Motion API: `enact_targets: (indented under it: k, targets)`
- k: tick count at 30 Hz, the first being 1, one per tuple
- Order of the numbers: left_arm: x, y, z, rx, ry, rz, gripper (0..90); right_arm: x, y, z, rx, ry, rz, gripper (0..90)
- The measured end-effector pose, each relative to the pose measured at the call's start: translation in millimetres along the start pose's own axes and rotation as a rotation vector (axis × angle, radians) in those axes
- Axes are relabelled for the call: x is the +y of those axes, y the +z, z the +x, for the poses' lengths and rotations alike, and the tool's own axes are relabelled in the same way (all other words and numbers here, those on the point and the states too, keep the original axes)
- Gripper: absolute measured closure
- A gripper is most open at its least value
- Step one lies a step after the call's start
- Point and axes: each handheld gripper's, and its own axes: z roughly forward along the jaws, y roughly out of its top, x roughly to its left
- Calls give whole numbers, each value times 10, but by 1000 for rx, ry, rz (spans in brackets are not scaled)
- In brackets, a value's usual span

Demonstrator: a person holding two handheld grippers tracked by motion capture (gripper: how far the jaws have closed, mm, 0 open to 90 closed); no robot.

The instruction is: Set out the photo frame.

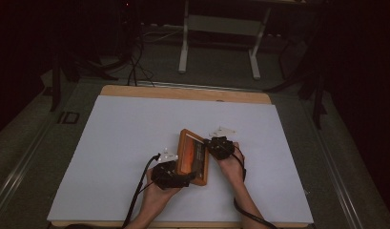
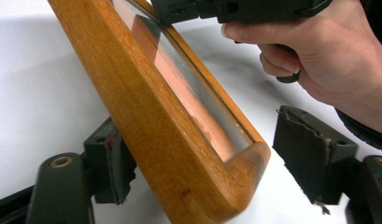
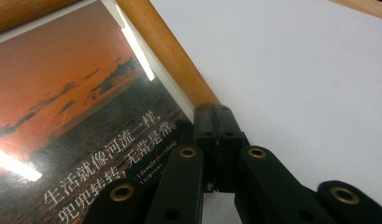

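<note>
Wooden picture frame [image 1: 193,157] on the white sheet [image 1: 126,143], a little right of the sheet's middle and toward the person's side, tilted up on one long edge rather than lying flat. Inside the frame, behind glass, a printed picture [image 3: 76,116] of an orange sunset over dark water, with lines of white Chinese characters near its lower part.

Right gripper [image 1: 219,147] at the frame's right long edge, near the far corner. Jaws pressed together, clamped on the wooden rail [image 3: 167,58] of the frame; in the right gripper view the two black jaws meet just at the rail's end. Right hand [image 1: 230,164] just right of the frame, seen again in the left gripper view [image 2: 319,51] above the frame's upper edge.

Left gripper [image 1: 169,174] at the frame's near left corner. Jaws standing wide, one on each side of the rounded corner [image 2: 235,186]. Left pad [image 2: 109,163] close against the outer wood, contact not clear to tell; right pad [image 2: 305,158] clearly apart from the frame, white sheet visible in the gap. No grip on the frame here. Left hand [image 1: 157,195] just below the frame, a black cable [image 1: 140,191] trailing from the gripper toward the sheet's near edge.

Wooden table edge [image 1: 183,93] showing beyond the sheet, far from the frame.
</note>
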Motion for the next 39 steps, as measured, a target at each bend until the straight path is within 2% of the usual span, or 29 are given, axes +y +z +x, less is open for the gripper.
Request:
enact_targets:
  k: [3, 7, 8, 12, 18, 29, 31, 33, 39]
  targets:
    - [-13, 41, 21, -16, -18, 4, 310, -1, 0, -1, 1, 1, 0, 900]
    - [-17, 59, 27, -16, -29, 6, 370, -2, 0, -2, 2, 1, -1, 900]
    - [-18, 61, 42, -22, -47, 1, 382, -2, 0, -2, 2, 1, -1, 900]
    - [-20, 73, 57, -29, -70, -1, 421, -5, 0, -3, 3, 3, -4, 900]
    - [-19, 94, 76, -53, -82, 8, 453, -4, -1, -1, 1, 2, -2, 900]
    - [-8, 92, 85, -60, -110, 19, 478, -7, -1, 2, -1, 2, -5, 900]
    - [-4, 91, 94, -66, -125, 22, 485, -6, -4, 2, -1, 1, -4, 899]
    - [-1, 90, 113, -72, -153, 17, 506, -4, -8, 4, -2, -6, 0, 897]
    - [4, 100, 129, -66, -173, 18, 526, 24, -42, 36, -39, -64, 29, 847]
